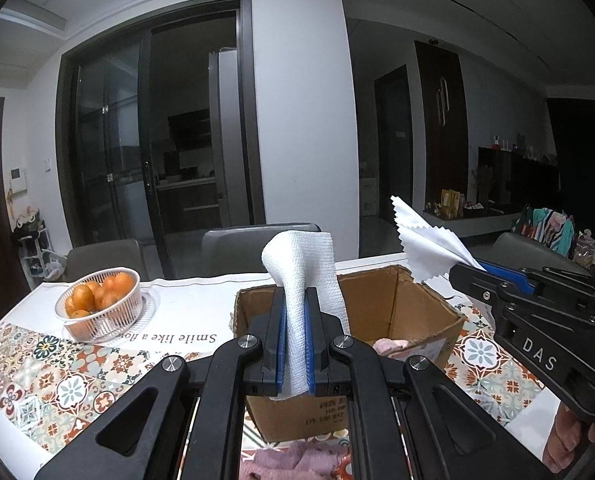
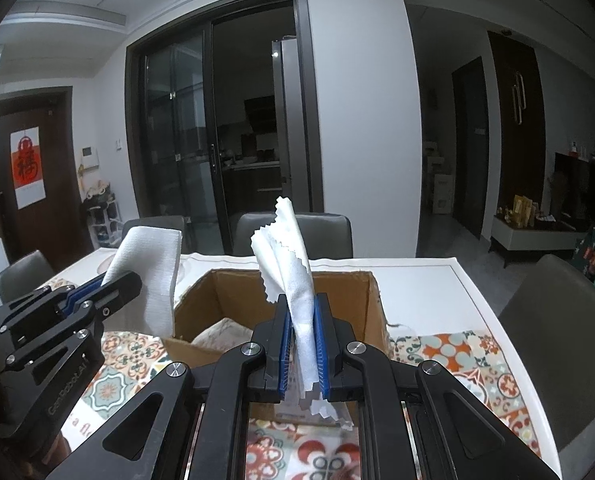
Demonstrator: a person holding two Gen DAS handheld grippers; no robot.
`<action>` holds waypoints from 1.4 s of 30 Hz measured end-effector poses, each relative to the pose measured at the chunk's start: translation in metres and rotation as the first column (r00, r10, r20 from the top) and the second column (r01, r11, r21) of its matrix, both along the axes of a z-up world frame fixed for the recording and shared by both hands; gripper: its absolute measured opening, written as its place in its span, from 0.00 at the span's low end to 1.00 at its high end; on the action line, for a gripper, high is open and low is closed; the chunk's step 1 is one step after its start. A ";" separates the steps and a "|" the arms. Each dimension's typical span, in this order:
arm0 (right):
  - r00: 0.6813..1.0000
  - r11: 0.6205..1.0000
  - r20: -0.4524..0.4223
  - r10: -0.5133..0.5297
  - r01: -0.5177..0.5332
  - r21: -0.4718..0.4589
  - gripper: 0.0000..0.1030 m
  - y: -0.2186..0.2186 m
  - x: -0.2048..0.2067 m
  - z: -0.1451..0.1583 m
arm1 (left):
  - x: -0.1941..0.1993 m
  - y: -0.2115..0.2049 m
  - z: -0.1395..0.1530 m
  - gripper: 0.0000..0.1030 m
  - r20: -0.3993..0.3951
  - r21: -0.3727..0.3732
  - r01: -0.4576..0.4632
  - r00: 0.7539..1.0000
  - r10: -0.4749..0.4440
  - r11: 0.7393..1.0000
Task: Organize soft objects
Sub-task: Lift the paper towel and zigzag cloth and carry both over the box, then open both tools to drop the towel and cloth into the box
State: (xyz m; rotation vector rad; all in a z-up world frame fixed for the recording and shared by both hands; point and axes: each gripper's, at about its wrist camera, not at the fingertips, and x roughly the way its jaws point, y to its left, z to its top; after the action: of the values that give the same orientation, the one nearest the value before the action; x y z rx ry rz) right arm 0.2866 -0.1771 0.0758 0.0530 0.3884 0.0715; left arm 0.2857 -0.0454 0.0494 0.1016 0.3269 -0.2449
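My left gripper (image 1: pixel 295 300) is shut on a white woven cloth (image 1: pixel 303 264) that stands up and droops over the near edge of an open cardboard box (image 1: pixel 425 316). My right gripper (image 2: pixel 302 306) is shut on a thin white cloth with zigzag edges (image 2: pixel 287 256), held above the same box (image 2: pixel 361 300). Each gripper shows in the other's view: the right one (image 1: pixel 467 266) with its zigzag cloth (image 1: pixel 425 236), the left one (image 2: pixel 127 278) with its woven cloth (image 2: pixel 153 264). A pale pink soft item (image 1: pixel 389 346) lies inside the box; it also shows in the right wrist view (image 2: pixel 223 332).
A clear basket of oranges (image 1: pixel 99 304) stands at the left on the patterned tablecloth (image 1: pixel 49 372). A mauve cloth (image 1: pixel 297 462) lies on the table below my left gripper. Grey chairs (image 2: pixel 293 234) stand around the table, one at the right (image 2: pixel 557 320).
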 end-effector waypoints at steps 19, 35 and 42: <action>0.990 0.994 -0.120 0.077 -0.086 -0.072 0.12 -0.016 0.085 -0.037 | 0.078 -0.029 -0.038 0.09 -0.119 0.071 -0.027 0.992 0.035 0.997; 0.966 0.993 -0.243 0.091 -0.107 -0.054 0.54 -0.029 0.111 -0.064 | 0.091 -0.037 -0.058 0.33 -0.188 0.107 -0.017 0.981 0.037 0.994; 0.982 0.997 -0.187 0.025 -0.039 -0.073 0.54 -0.032 0.096 -0.050 | 0.077 -0.032 -0.048 0.50 -0.161 0.105 -0.015 0.986 0.031 0.994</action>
State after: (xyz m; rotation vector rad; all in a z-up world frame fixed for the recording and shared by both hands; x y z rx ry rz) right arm 0.3822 -0.2090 0.0256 -0.0227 0.5785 0.0836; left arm 0.3626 -0.0774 0.0010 0.1806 0.5029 -0.2137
